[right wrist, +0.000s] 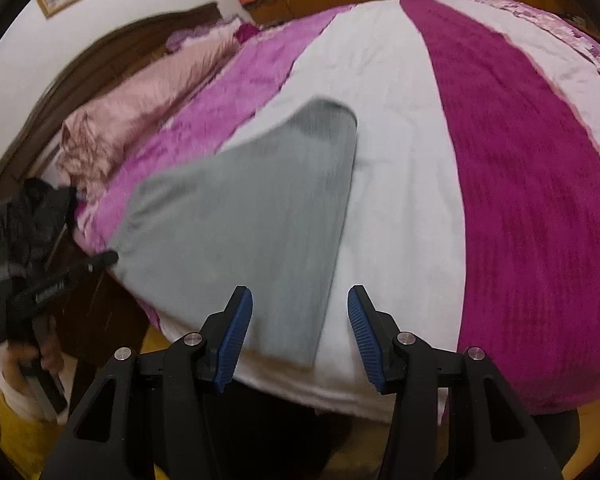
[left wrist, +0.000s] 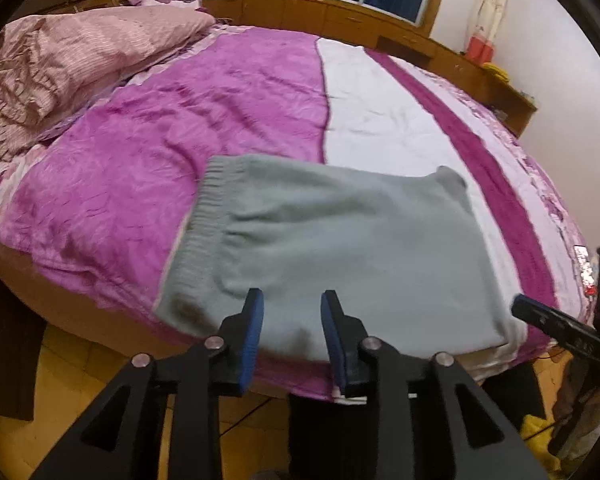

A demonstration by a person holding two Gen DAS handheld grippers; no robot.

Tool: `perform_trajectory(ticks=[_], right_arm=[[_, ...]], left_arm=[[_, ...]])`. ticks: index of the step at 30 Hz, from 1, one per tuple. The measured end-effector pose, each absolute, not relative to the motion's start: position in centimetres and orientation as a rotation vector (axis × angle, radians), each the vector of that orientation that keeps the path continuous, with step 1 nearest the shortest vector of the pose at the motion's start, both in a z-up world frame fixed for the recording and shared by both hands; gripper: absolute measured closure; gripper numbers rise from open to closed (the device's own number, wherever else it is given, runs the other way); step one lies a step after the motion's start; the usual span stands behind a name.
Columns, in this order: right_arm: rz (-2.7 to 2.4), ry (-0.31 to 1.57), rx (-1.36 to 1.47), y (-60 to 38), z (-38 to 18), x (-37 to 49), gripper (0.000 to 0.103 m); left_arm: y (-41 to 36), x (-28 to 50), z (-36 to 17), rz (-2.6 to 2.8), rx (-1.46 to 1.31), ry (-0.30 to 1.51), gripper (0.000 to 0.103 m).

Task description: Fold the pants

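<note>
Grey pants (left wrist: 340, 248) lie folded flat near the front edge of the bed, with the ribbed waistband (left wrist: 204, 216) at the left. They also show in the right wrist view (right wrist: 244, 216). My left gripper (left wrist: 292, 300) is open and empty, held just above the pants' near edge. My right gripper (right wrist: 300, 300) is open and empty, above the pants' near right corner. The right gripper's finger (left wrist: 556, 320) shows at the right of the left wrist view. The left gripper (right wrist: 40, 280) shows at the left of the right wrist view.
The bed cover (left wrist: 180, 128) has pink, white and magenta stripes. A crumpled pink quilt (left wrist: 60, 64) lies by the dark wooden headboard (right wrist: 100, 60). A wooden ledge (left wrist: 340, 20) and a window stand behind the bed. Yellow floor (left wrist: 60, 400) lies below the bed edge.
</note>
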State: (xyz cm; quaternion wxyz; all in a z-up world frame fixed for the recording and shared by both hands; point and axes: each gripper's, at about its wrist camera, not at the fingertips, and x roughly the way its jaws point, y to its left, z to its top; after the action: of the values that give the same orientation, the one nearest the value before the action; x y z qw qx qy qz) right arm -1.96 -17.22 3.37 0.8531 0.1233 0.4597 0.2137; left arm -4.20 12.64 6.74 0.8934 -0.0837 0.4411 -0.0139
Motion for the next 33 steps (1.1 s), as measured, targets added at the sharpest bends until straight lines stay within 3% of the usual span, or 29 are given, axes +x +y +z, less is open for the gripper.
perform_trajectory(ticks=[15,23,27,33], right_arm=[[0.450,1.012,0.273,-15.5,0.2,0.9,0.058],[0.509,1.011,0.311,-15.4,-0.5,1.5,0.044],[0.507,1.012,0.325,-15.2,-0.3,1.6,0.043],[0.515,1.044,0.449,-16.0,-0.3,2.4,0.070]], left_arm=[[9.8,-2.0,3.2,-0.053,-0.141,0.990,0.067],[9.0,-1.9,2.8,-0.050,-0.109,0.973,0.057],[8.7,-2.0,2.7,-0.038,-0.099,0.968,0.054],[8.2,-1.9,3.1,-0.017,-0.086,0.984,0.052]])
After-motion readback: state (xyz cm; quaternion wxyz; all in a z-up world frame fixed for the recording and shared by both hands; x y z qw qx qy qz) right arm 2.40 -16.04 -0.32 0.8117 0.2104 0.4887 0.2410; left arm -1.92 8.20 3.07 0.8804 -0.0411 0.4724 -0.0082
